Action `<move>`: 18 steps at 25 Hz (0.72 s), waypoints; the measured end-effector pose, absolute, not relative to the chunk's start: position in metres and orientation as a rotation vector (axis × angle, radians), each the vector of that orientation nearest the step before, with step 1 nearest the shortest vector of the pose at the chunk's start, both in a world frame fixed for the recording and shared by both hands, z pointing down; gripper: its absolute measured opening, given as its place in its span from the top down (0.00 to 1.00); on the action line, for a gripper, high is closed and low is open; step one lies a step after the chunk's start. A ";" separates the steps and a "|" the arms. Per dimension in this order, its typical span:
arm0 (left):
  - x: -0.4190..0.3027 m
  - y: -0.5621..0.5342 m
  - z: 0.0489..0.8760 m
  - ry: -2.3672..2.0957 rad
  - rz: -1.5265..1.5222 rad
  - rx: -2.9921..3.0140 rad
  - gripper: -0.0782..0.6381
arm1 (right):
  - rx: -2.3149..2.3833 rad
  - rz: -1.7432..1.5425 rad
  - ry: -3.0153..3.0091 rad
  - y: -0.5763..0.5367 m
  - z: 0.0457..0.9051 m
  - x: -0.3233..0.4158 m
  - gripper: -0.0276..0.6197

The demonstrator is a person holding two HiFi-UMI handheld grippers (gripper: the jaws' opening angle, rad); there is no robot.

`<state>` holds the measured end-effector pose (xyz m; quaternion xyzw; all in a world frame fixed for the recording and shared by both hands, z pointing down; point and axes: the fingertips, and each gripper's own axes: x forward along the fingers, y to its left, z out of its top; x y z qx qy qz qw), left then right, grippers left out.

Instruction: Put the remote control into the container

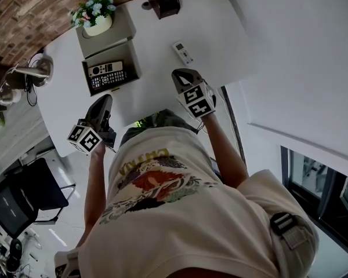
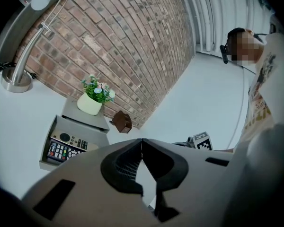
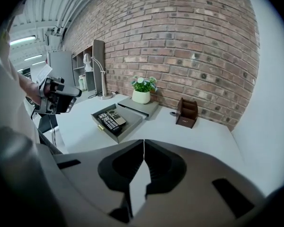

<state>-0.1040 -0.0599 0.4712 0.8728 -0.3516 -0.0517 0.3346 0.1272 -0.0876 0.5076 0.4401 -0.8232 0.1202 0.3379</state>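
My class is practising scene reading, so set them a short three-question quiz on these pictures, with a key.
1. True or false: the left gripper and the right gripper are both shut and empty.
2. How many remotes lie in the container?
3. Where is the white remote? A: in the container. B: on the bare table. C: in the right gripper.
Key: 1 true; 2 two; 3 B.
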 end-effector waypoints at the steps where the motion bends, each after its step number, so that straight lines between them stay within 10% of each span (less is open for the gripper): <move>1: -0.101 -0.060 0.473 -0.918 -0.132 2.269 0.88 | 1.151 0.328 -2.140 -0.089 0.510 0.133 0.93; 18: -0.086 -0.053 0.499 -1.030 0.005 2.164 0.88 | 1.097 0.556 -2.051 -0.118 0.600 0.214 0.91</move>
